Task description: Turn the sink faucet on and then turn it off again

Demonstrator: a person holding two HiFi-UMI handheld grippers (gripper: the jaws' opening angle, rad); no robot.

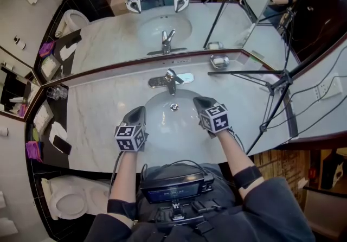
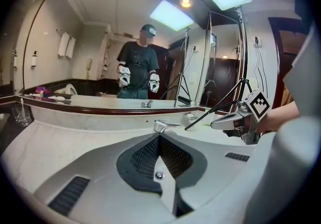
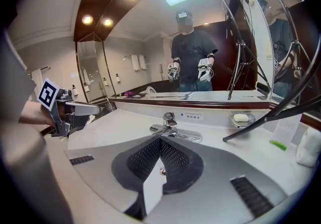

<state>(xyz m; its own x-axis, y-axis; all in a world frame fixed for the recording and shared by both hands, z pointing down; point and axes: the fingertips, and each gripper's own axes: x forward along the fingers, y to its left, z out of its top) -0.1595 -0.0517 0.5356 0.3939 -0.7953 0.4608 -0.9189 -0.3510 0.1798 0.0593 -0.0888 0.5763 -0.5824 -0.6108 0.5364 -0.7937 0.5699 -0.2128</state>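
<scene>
From where I stand, the person leans over a white marble countertop (image 1: 100, 113) with a round white sink basin (image 1: 162, 132) sunk into it, holding a grey two-jaw gripper in each hand. The left gripper (image 1: 141, 110) hangs over the basin's near-left side and the right gripper (image 1: 198, 101) over its near-right side. Both are tipped downward with their noses aimed toward the back wall. The left gripper's fingers (image 2: 150, 150) are pressed together with nothing caught between them, and the right gripper's fingers (image 3: 173, 155) are likewise clenched tight and empty. The chrome single-lever sink faucet (image 1: 171, 79) sits on its chrome base plate at the back rim of the basin, centred between the two grippers and well clear of both; neither touches it. Its spout reaches out over the basin toward the small metal drain (image 1: 174, 107). To the right of the faucet, near the wall, a small metal soap dish (image 1: 219, 61) holds a pale bar. A black tripod (image 1: 276, 91) stands on the counter's right side, with one leg slanting across the marble. A large wall mirror (image 1: 108, 24) behind the counter reflects the person, both grippers and the faucet. Some clear drinking glasses (image 1: 57, 93) stand at the counter's far left corner, and a white toilet (image 1: 68, 200) sits lower left, beside the counter.
</scene>
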